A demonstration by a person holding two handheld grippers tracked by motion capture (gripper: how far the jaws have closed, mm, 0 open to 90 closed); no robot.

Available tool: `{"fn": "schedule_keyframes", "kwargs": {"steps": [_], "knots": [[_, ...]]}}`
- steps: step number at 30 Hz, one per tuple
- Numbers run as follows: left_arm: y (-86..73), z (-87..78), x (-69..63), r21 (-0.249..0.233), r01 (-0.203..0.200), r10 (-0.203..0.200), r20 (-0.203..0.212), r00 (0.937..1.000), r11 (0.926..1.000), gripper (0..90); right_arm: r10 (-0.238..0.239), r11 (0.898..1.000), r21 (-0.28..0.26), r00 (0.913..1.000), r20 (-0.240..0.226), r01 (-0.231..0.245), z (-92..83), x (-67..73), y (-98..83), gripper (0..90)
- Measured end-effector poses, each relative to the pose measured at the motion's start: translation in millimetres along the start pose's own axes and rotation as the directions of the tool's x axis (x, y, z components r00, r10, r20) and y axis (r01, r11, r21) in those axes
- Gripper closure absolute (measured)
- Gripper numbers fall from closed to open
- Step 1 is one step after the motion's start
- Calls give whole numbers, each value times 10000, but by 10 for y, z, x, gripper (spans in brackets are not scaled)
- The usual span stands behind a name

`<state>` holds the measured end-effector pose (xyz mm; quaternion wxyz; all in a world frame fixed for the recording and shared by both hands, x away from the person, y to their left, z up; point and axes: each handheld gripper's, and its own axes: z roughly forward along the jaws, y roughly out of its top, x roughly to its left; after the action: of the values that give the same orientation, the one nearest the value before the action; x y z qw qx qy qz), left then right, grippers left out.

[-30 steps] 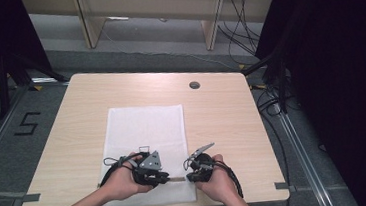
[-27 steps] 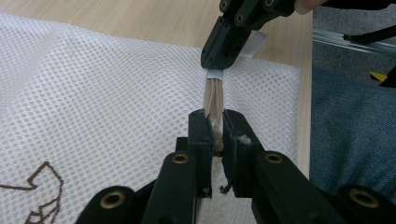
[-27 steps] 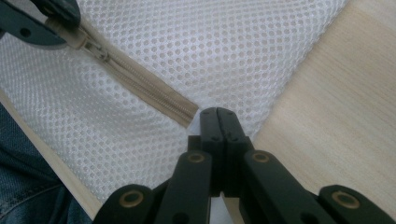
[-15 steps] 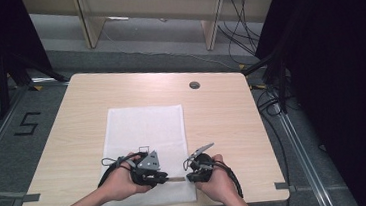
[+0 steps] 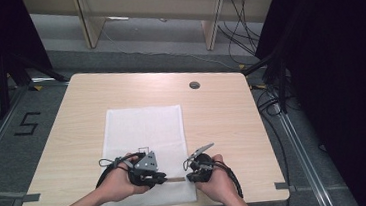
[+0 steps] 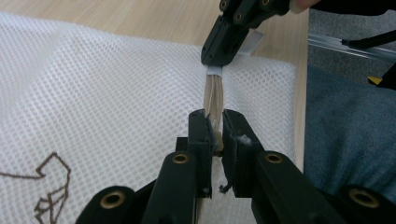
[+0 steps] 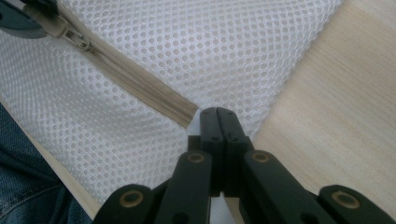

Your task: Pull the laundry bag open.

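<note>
Nothing has moved: left gripper (image 6: 214,135) clamps the zipper (image 7: 126,79) pull, right gripper (image 7: 218,122) pinches the mesh bag (image 5: 143,131) shut, unzipping unstarted.

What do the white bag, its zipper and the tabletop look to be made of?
The white mesh bag looks like synthetic netting: regular small holes, slight sheen. The beige zipper tape looks like woven fabric, its teeth too fine to tell. The light wooden tabletop shows printed-looking grain, likely matte laminate.

Light wooden table (image 5: 232,113), white mesh bag (image 5: 143,131) lying flat, seemingly zipped
</note>
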<state>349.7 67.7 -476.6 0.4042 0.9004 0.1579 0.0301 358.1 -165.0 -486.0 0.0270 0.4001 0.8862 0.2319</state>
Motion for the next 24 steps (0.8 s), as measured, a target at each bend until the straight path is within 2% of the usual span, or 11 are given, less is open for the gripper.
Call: {"fn": "schedule_keyframes", "kwargs": {"steps": [7,10,13,14,16,20,21,24], "knots": [[-16,-37,7,28,-37,37,-59,10000,10000,819,165,9999,42,9999,-36,-165,-1,14,-1,900],[-39,-47,12,-42,99,-99,-2,10000,9999,819,-61,10000,-36,10000,-22,61,3,-8,0,900],[-48,-55,16,-19,99,-99,-10,9999,9999,819,26,10000,-5,10000,-13,-26,0,-1,-1,900],[-42,-58,29,18,-175,175,-27,9998,9998,819,15,10000,3,10000,-6,-15,0,-1,-1,900],[-41,-63,13,60,-12,12,-57,10000,10000,819,29,10000,-5,10000,12,-29,0,2,-1,900],[-45,-85,20,5,101,-101,-69,9999,9999,819,-38,10000,-28,10000,-2,38,2,-4,-1,900],[-49,-94,26,73,-23,24,-108,9999,10000,819,-60,10000,-16,10000,35,60,0,-1,0,900],[-70,-93,25,-11,138,-139,-66,9999,9999,819,1,10000,-27,10000,5,-1,1,-1,-2,900]]}}
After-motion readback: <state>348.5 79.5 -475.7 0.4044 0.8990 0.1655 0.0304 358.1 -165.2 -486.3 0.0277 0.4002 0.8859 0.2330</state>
